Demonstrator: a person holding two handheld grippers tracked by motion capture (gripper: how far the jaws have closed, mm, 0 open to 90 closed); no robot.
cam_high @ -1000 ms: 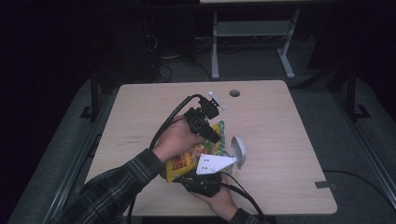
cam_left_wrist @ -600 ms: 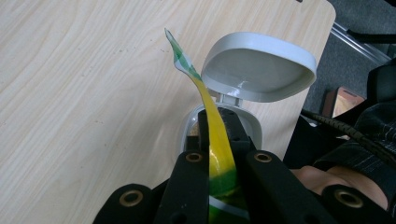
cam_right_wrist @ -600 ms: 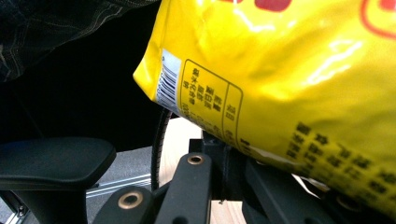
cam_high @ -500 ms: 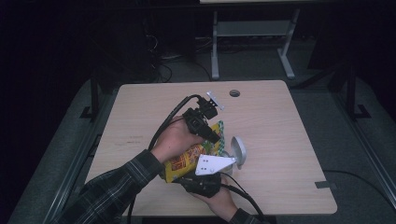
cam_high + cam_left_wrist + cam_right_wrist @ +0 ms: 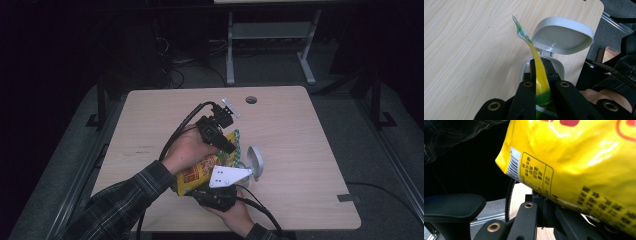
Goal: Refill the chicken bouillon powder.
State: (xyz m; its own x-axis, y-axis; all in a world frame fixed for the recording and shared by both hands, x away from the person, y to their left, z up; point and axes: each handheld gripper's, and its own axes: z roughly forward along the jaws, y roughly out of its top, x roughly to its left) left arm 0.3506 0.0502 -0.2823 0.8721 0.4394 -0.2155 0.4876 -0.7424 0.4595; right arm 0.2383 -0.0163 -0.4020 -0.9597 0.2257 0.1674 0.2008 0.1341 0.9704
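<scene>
A yellow snack bag (image 5: 197, 175) with red print hangs over the wooden table (image 5: 300, 130), held between both grippers. My left gripper (image 5: 229, 146) is shut on the bag's green and yellow top edge (image 5: 534, 47), which stands up between its jaws. Just past the fingertips of my left gripper (image 5: 540, 72) sits a small grey container (image 5: 559, 66) with its hinged lid (image 5: 562, 35) flipped open. In the high view the container (image 5: 255, 162) is right of the bag. My right gripper (image 5: 544, 202) is shut on the bag's lower seam, the yellow bag (image 5: 579, 157) bulging above it. In the high view this right gripper (image 5: 215, 192) is at the near edge.
A round cable hole (image 5: 251, 100) sits near the table's far edge. A strip of tape (image 5: 347, 198) lies at the front right corner. A black chair armrest (image 5: 451, 205) is below the bag. A metal stand (image 5: 270, 30) is beyond the table.
</scene>
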